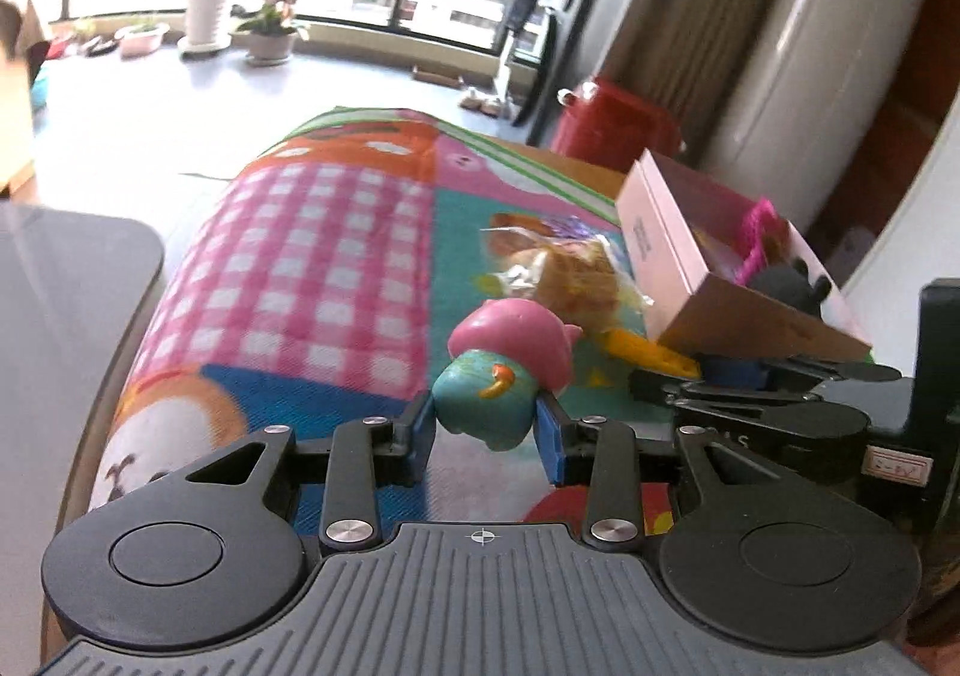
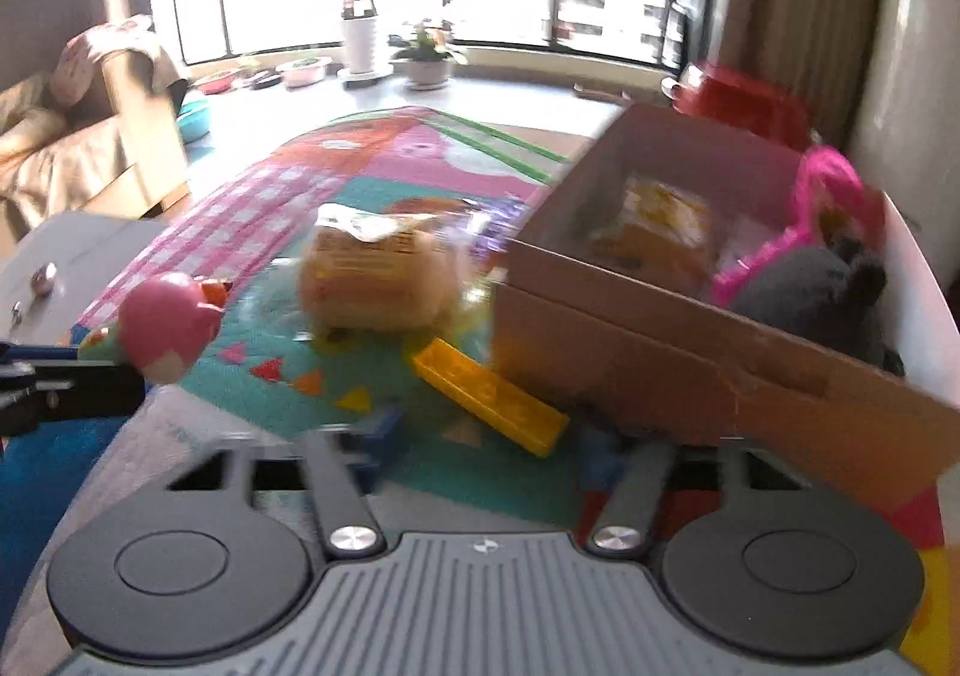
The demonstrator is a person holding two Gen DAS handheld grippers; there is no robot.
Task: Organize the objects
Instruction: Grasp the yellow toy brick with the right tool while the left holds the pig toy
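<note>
We work over a patterned play mat (image 1: 312, 232), where the cardboard box (image 2: 690, 352) at right already holds toys; our worry is the left tool (image 1: 486, 424), clamped on the pink-and-teal figurine (image 1: 498, 370), dropping it short of the box. The right tool (image 2: 486, 448), blurred but seemingly wide and empty, sits near the yellow block (image 2: 489, 394), just left of the box, and could nudge either.

2 close wrist views angled down, both sharing play mat (image 1: 312, 232), box (image 2: 690, 352)
</note>
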